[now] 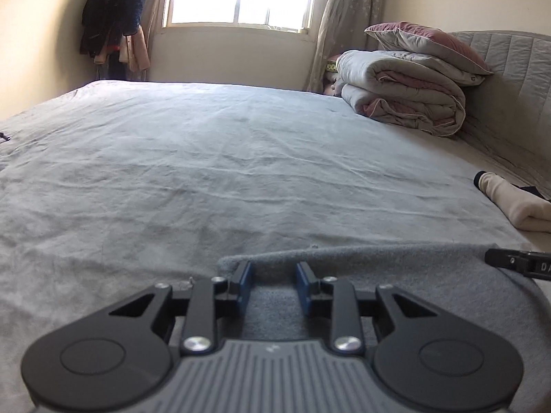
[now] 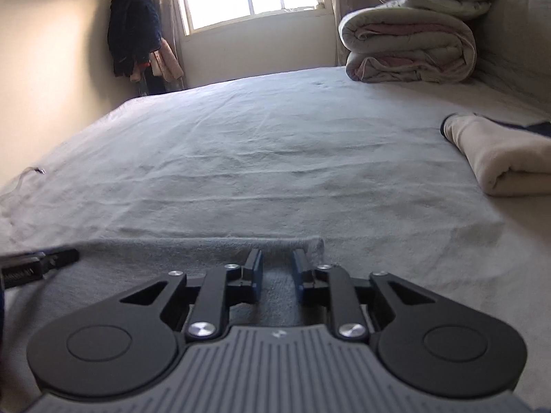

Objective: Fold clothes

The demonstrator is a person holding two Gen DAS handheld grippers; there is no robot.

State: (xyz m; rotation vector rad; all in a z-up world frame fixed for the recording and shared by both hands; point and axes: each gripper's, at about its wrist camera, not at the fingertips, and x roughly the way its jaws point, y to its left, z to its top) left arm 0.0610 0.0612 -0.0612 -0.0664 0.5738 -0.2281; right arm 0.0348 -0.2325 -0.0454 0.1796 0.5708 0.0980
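A grey garment (image 1: 378, 275) is laid folded at the bed's (image 1: 206, 155) near edge. Both grippers, left (image 1: 273, 282) and right (image 2: 277, 275), are parted over it, released. A cream garment (image 2: 506, 158) is already folded; smoothing is probably left.

A wide bed (image 1: 213, 158) is carrying everything here, with a pale grey, lightly creased sheet (image 2: 275, 158) lying spread across it. Nearest the cameras, a folded grey fleece garment (image 1: 413, 275) is lying flat on that sheet. To the right of the garment, a cream rolled garment with a dark cuff (image 2: 499, 158) is resting on the bed. Far beyond the grey garment, by the padded headboard (image 1: 509, 79), a folded grey-and-pink quilt (image 1: 403, 99) is sitting on the bed, with a pillow (image 1: 430, 46) lying on top of it.
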